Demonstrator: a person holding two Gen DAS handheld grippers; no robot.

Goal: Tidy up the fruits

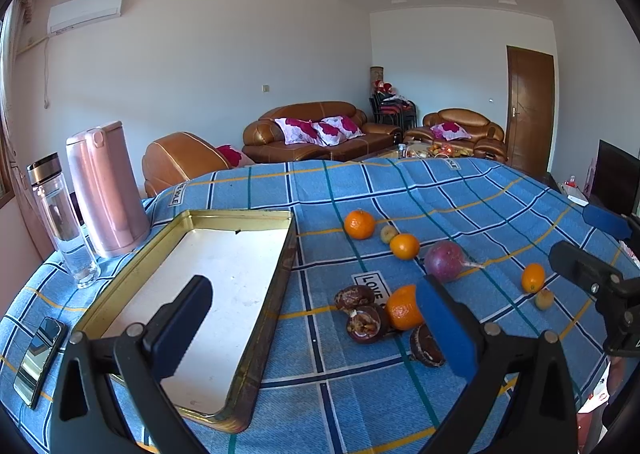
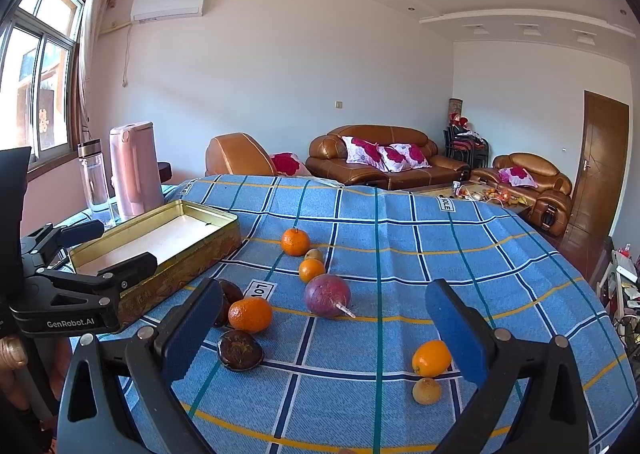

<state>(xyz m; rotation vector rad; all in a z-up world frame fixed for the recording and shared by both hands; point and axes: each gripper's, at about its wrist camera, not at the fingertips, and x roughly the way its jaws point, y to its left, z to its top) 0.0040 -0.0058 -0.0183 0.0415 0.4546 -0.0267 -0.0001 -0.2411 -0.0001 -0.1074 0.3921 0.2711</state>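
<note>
Fruit lies loose on the blue checked cloth: several oranges such as one at the back (image 1: 359,224) (image 2: 295,241), a purple passion fruit (image 1: 444,260) (image 2: 327,295), dark brown mangosteens (image 1: 366,323) (image 2: 240,350) and two small yellowish fruits (image 1: 544,299) (image 2: 427,390). An empty gold tin tray (image 1: 276,278) (image 2: 224,238) sits at the left. My left gripper (image 1: 316,330) is open, one finger over the tray, the other beside an orange (image 1: 402,308). My right gripper (image 2: 324,334) is open above the fruit, an orange (image 2: 431,358) near its right finger.
A pink kettle (image 1: 106,190) (image 2: 134,170) and a clear bottle (image 1: 64,222) (image 2: 94,178) stand at the table's far left. A phone (image 1: 40,360) lies at the left edge. Sofas (image 1: 320,132) stand behind the table. Bare cloth stretches to the right.
</note>
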